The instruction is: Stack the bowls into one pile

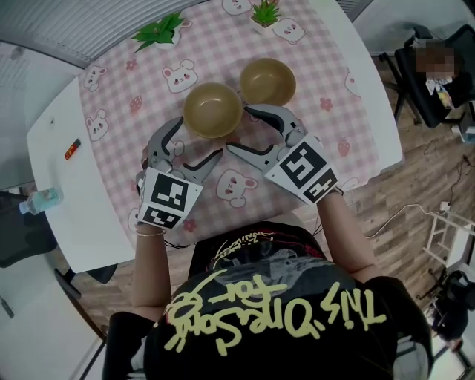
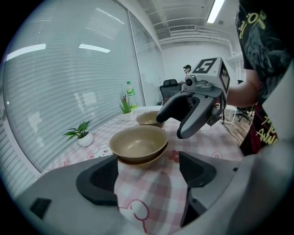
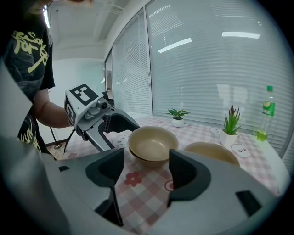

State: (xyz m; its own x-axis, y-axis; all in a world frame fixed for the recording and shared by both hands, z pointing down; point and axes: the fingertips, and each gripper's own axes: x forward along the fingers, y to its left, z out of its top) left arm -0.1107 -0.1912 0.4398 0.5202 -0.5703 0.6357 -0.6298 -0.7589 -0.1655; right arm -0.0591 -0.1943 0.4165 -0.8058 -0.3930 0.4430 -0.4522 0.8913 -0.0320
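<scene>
Head view: we hold left gripper (image 1: 199, 138) and right gripper (image 1: 240, 129) low, both agape, empty, by the stack (image 1: 213, 109); lower bowl (image 2: 138, 162) mostly hidden.

Only the rim of the lower bowl (image 2: 140, 163) shows beneath the upper bowl (image 2: 138, 143). The far plant (image 1: 265, 11) is cut off by the head view's top edge; the red label (image 1: 72, 149), near left, is unreadably small.
</scene>
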